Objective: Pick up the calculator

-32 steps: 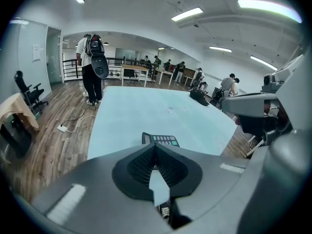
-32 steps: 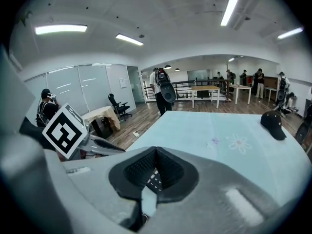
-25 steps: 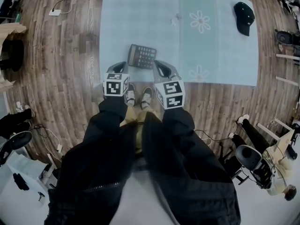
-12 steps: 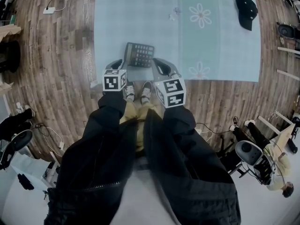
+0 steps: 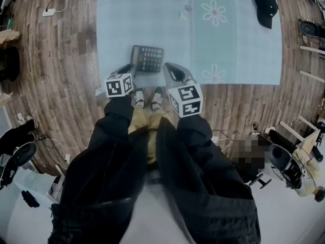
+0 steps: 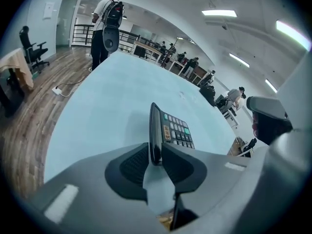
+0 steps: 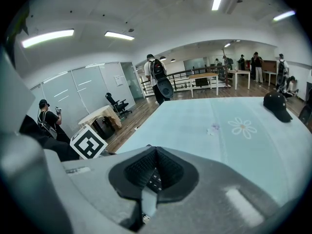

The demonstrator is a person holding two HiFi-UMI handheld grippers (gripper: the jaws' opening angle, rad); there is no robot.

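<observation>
From your head view, the calculator (image 5: 148,59) lies near the front edge of the pale blue worktop (image 5: 152,19), just ahead of your shoes (image 5: 147,96). Your left gripper (image 5: 123,69) reaches in at its near left corner and your right gripper (image 5: 175,74) sits just beside its near right corner. A black cap (image 5: 265,6) rests well apart at the far right of the worktop.

In your left gripper view, the left gripper (image 6: 155,155) has its fingers (image 6: 131,165) closed onto the near edge of the calculator (image 6: 173,130). The body stands edge-on between the pads, and its keys face the right of the picture. The worktop (image 6: 112,96) stretches away behind it.

In your right gripper view, the right gripper (image 7: 156,152) has its fingers (image 7: 139,167) brought together at the tips, with nothing held between them. A few keys of the calculator (image 7: 155,179) show through the narrow gap below the tips. The left gripper's marker cube (image 7: 88,143) sits to the left. Beyond, the worktop (image 7: 204,121) carries a flower print (image 7: 242,126) and the cap (image 7: 277,104) at far right.
</observation>
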